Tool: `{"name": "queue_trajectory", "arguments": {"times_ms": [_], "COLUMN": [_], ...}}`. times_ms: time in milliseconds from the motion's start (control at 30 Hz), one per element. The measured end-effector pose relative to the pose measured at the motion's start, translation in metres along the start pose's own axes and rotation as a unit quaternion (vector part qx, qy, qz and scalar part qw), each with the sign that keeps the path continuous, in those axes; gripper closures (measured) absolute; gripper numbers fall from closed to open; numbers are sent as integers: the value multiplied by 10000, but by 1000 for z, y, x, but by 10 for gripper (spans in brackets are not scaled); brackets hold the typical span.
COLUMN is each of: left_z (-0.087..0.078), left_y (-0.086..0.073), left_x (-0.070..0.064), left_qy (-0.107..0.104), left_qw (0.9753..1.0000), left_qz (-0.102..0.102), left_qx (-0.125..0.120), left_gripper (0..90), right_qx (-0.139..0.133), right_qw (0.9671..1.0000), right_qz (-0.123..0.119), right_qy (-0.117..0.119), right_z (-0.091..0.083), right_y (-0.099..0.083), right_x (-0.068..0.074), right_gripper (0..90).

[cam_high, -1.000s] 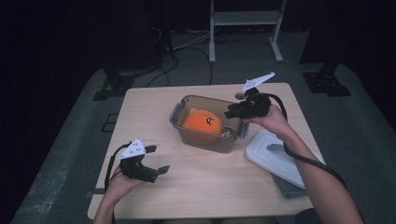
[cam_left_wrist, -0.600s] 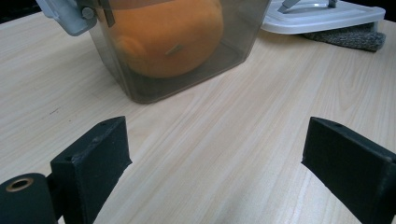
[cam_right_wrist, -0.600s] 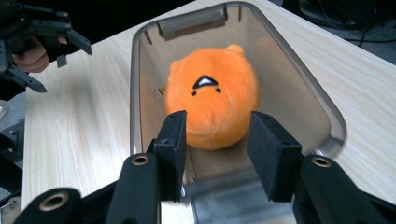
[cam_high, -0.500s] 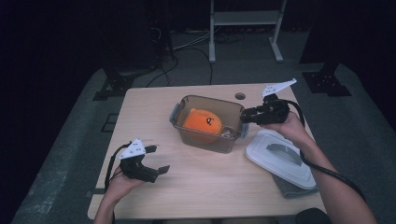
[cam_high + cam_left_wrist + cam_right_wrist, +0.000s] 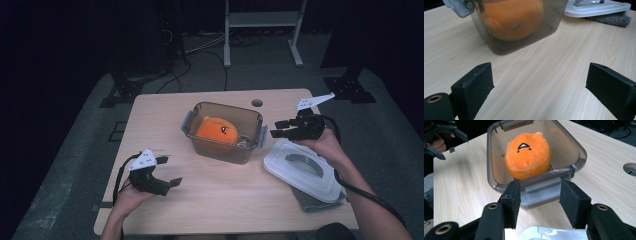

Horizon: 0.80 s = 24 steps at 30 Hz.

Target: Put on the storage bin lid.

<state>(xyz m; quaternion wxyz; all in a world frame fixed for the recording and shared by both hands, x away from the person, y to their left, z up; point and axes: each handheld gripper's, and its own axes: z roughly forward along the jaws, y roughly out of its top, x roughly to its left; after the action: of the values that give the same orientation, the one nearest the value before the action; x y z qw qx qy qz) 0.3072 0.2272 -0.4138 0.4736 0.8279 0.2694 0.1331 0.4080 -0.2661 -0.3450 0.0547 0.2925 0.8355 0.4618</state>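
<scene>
A pale wooden rectangular table (image 5: pixel 215 200) fills the middle of a dark room, standing on grey floor covering, with a small round cable hole (image 5: pixel 257 103) near its far edge. Behind it stands a white metal frame (image 5: pixel 262 30), and black cables trail across the floor.

Near the table's centre sits a smoky translucent plastic box (image 5: pixel 252 120) — rectangular with rounded corners, open at the top, 1 grey latch at each short end. Its long axis runs roughly left to right across the table, turned slightly. Inside lies a round orange plush toy (image 5: pixel 216 131), its small black-and-white face mark turned upward and towards the right gripper.

To the right of the box, a white plastic lid with a grey handle (image 5: pixel 302 170) rests flat on a grey cloth (image 5: pixel 307 201), near the table's right edge.

The right gripper (image 5: pixel 274 134) hovers just beside the box's right-hand latch, its jaws moderately apart and holding nothing. The left gripper (image 5: pixel 170 172) sits low over the near-left part of the table, well apart from the box — jaws spread wide, empty.
</scene>
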Motion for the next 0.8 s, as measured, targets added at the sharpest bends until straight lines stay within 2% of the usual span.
{"name": "queue_trajectory", "arguments": {"times_ms": [333, 800], "left_z": [0, 0], "left_y": [0, -1], "left_x": [0, 1], "left_qy": [14, 28], "left_qw": [10000, 10000], "left_qz": [-22, -41], "left_qx": [3, 21], "left_gripper": [57, 47], "right_qx": [-40, 85], "right_qw": [9999, 9992], "right_qz": [142, 325], "right_qy": [-65, -209], "right_z": [-6, -11], "right_y": [-22, -53], "right_x": [-5, -13], "right_gripper": [435, 381]}}
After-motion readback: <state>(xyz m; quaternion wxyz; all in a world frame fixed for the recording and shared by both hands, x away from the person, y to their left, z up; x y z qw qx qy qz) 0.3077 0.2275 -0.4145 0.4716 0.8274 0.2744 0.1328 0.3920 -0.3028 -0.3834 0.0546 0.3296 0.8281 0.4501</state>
